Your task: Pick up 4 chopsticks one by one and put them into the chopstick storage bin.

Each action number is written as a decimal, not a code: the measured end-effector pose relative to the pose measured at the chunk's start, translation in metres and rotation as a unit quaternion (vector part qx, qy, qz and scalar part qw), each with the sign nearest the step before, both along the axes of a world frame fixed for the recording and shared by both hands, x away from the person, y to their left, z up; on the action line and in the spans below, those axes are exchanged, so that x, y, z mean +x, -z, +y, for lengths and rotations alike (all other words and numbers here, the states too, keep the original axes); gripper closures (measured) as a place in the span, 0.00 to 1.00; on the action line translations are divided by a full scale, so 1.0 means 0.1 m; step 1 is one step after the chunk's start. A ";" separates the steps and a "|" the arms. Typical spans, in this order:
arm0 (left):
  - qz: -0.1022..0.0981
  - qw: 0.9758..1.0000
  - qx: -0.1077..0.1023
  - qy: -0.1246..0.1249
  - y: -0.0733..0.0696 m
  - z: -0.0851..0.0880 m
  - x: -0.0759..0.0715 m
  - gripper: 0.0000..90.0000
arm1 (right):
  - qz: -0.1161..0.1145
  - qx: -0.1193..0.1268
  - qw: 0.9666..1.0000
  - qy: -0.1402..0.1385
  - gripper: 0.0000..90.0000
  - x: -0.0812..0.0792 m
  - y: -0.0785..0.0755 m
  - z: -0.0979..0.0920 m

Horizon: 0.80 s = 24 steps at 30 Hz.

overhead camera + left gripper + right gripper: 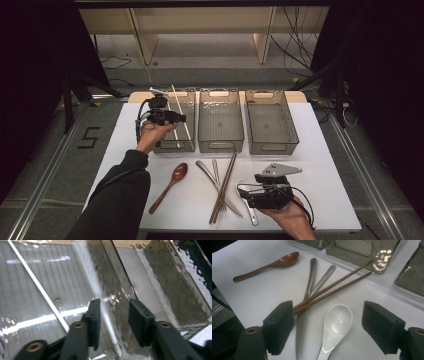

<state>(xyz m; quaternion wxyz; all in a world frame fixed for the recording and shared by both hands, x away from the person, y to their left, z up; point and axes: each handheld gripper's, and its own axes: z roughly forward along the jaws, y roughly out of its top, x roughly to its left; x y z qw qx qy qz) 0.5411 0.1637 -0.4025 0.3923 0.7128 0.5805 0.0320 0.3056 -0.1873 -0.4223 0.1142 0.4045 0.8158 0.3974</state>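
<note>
Black jaws of the right gripper [328, 327] stand wide apart and hold nothing; between them on the white table [320, 150] lies a white ceramic spoon [335, 326], bowl upward, untouched by either pad; beside it a serrated steel knife [305, 307] runs under a pair of brown chopsticks [332, 288], whose near ends reach the left-hand jaw; whether they touch it cannot be told; a second steel handle [323, 280] lies under the chopsticks too; a wooden spoon [268, 265] lies apart, further off.

In the high view the right gripper [250, 192] rests low near the table's front edge, carried in the person's hand; the left gripper [172, 118] hangs over the leftmost of three clear bins [175, 145] set in a row at the back; two white chopsticks [181, 117] lean inside that bin, upper ends over its far rim.

In the left gripper view the jaws stand partly open; one white chopstick [106, 312] passes between them close by the left pad, blurred; no pad presses on it; the other white chopstick [37, 286] lies aslant on the bin's ribbed floor.
</note>
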 end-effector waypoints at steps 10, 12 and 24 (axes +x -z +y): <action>-0.020 1.000 0.009 0.021 -0.13 -0.05 -0.13 0.41 | -0.001 0.000 1.000 0.001 0.30 0.00 0.00 -0.01; -0.023 0.999 0.005 0.030 -0.18 -0.05 -0.19 0.38 | -0.001 0.000 1.000 0.002 0.30 -0.01 0.00 -0.01; -0.037 0.996 -0.032 0.070 -0.22 -0.04 -0.81 0.31 | -0.002 -0.002 1.000 0.009 0.30 -0.01 0.01 -0.03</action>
